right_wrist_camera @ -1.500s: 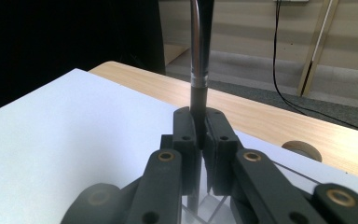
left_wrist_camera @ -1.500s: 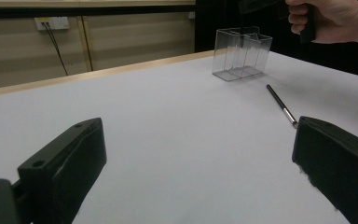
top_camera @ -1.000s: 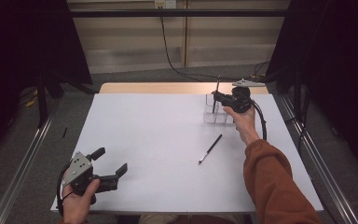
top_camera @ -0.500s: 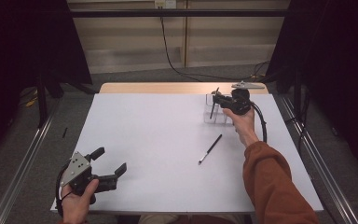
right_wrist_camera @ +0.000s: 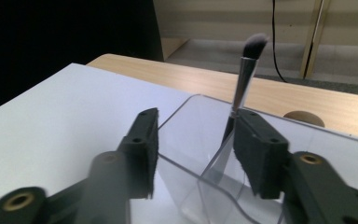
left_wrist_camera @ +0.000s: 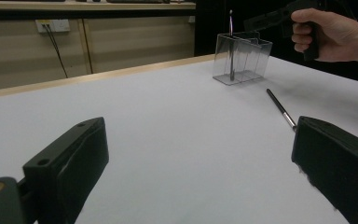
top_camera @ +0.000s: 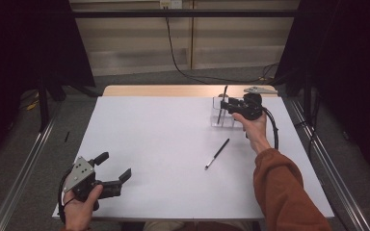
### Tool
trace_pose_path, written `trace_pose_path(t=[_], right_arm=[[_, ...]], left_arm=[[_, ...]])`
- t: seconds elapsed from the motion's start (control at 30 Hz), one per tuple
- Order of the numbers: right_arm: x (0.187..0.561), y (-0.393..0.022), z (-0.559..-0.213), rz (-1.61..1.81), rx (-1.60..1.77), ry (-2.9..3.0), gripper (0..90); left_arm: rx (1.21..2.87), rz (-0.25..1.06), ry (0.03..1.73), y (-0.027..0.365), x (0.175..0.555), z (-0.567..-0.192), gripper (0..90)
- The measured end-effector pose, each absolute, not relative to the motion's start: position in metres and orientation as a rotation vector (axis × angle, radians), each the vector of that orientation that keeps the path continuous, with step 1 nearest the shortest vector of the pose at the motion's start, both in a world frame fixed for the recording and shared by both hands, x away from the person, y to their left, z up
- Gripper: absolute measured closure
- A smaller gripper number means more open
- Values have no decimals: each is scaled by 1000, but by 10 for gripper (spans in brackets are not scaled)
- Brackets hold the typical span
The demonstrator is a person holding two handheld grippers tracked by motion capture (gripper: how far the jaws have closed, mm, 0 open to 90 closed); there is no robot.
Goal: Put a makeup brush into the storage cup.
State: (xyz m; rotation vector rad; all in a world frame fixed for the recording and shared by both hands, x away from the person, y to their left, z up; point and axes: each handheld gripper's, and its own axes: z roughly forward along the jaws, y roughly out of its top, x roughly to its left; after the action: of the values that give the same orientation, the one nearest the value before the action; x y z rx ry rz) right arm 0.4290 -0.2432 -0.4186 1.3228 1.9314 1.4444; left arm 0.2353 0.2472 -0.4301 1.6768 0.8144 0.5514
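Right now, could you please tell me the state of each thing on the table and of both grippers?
Clear holder: upright on the table's far right.
Brush in holder: standing bristles up, leaning, released.
Brush on table: lying flat, untouched.
Right gripper: above the holder, jaws just opened, nothing pressed between them.
Left gripper: open, empty, at the near left edge.

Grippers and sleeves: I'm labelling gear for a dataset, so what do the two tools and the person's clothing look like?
Both are black pistol-grip tools with two blocky black jaws. The left tool carries a grey three-cornered plate with dark holes; the right tool has one too, and trails a black cable. The right arm wears a rust-orange sleeve.
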Motion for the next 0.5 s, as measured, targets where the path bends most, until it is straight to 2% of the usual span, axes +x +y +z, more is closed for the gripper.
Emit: trace_pose_path(t=[0.27,0.4,0.5], right_arm=[[421,-246,-418,1482,1303,1950,285],[415,-248,-415,1499,1281,1944,224],[409,-250,-414,1495,1290,1932,125]], left_arm=[[1674,545,822,248,236,-431,32],[1672,546,834,249,237,-431,31],[1678,544,836,249,237,-431,31]])
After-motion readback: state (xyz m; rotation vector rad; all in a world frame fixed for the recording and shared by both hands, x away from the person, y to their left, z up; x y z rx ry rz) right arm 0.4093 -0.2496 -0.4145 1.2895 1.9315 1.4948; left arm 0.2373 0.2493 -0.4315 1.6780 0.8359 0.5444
